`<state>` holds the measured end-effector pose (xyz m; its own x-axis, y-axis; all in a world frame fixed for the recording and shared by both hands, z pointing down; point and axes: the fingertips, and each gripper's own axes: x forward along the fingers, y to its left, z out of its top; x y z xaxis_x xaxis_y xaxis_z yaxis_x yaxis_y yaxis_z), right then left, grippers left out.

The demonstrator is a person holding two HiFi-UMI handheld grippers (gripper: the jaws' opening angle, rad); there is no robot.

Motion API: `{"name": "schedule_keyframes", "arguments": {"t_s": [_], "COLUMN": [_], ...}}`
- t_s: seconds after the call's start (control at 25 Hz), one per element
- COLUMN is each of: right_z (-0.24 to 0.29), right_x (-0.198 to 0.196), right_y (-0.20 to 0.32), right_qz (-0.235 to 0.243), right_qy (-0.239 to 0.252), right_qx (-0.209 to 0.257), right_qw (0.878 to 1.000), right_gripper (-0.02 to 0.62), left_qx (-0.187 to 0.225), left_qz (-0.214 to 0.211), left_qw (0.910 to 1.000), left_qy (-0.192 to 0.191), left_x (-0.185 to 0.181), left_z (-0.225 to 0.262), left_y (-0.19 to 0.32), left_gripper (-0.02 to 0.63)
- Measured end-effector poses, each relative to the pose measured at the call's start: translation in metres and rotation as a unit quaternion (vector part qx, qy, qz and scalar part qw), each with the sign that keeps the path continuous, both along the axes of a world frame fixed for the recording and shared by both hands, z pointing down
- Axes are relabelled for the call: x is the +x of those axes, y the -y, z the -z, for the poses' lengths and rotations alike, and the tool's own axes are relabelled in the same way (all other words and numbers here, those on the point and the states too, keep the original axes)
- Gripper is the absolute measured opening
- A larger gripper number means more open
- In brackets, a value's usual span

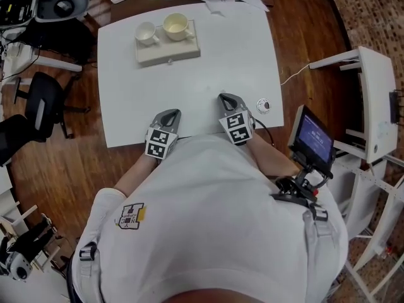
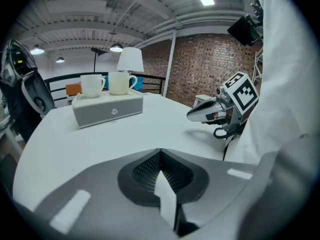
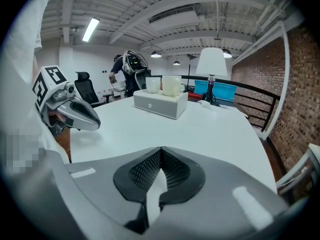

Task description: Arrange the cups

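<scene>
White table (image 1: pixel 208 68), two pale cups (image 1: pixel 175 25) upright on box (image 1: pixel 177 50), left gripper (image 1: pixel 172 113), right gripper (image 1: pixel 223 98) both closed, empty

The left gripper (image 1: pixel 171 113) and the right gripper (image 1: pixel 223 98) are plain grey, and each has a cube patterned in black-and-white squares. Under them the table (image 1: pixel 189 81) is flat white with no pattern. Well ahead of both, a pale grey box (image 1: pixel 169 52) bears a white cup (image 1: pixel 146 33) and a creamier, off-white cup (image 1: pixel 175 25). Just right of the right gripper lies a small white disc (image 1: pixel 264 105) with a dark centre. Behind the grippers the person's shirt (image 1: pixel 208 219) is white. The floor (image 1: pixel 57 169) is reddish-brown wood. Farther right of the right gripper, a screen (image 1: pixel 314 139) glows blue-violet.
</scene>
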<state>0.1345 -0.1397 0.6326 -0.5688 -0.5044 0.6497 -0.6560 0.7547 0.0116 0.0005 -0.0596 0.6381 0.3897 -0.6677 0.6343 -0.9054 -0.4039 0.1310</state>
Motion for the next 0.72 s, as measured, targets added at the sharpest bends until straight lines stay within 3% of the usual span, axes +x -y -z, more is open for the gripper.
{"name": "schedule_keyframes", "arguments": {"t_s": [0.72], "right_z": [-0.001], "right_x": [-0.013], "right_y": [0.005], "right_qz": [0.015], "right_qy": [-0.015], "right_qx": [0.005], "right_qw": [1.0], "right_gripper": [0.0], "left_qx": [-0.001], "left_qz": [0.003], "left_qw": [0.9999], "left_qy": [-0.012], "left_x": [-0.012], "left_z": [-0.003], "left_y": [0.002], "left_gripper": [0.0]}}
